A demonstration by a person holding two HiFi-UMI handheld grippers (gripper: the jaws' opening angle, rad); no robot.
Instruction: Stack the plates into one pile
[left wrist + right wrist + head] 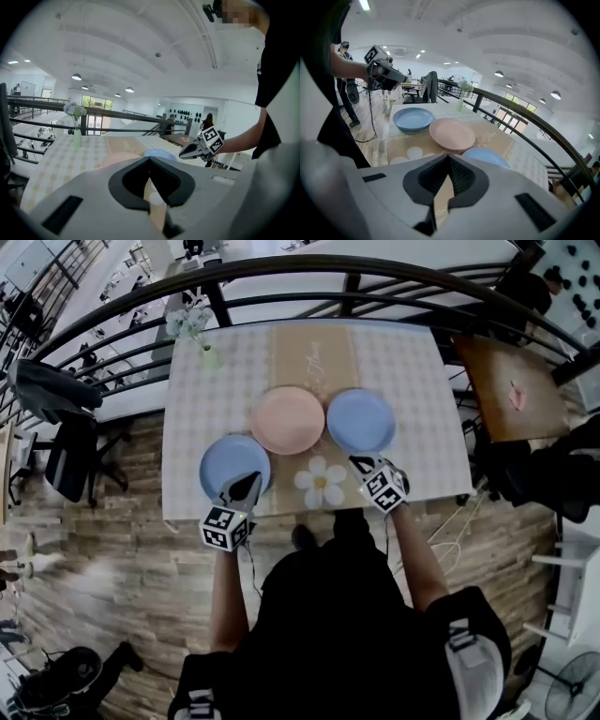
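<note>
Three plates sit on the checkered surface [412,381], none stacked yet. The pink plate [287,419] is in the middle, on the tan runner [314,357]. The right blue plate [361,421] is at its 3 o'clock, rims just about touching. The left blue plate [234,466] is down at its 8 o'clock, close by. A daisy-shaped mat [322,482] lies at the pink one's 5 o'clock, and a little vase [210,356] with flowers stands at the far corner, around 10 o'clock.

The left tongs [246,489] are pinched together with nothing in them. In the head view their tip is over the 5 o'clock edge of the left blue plate, but I can't tell whether it touches. The right tongs [364,465] are pinched together too, also empty, with the tip just off the right blue plate's 6 o'clock rim.
</note>
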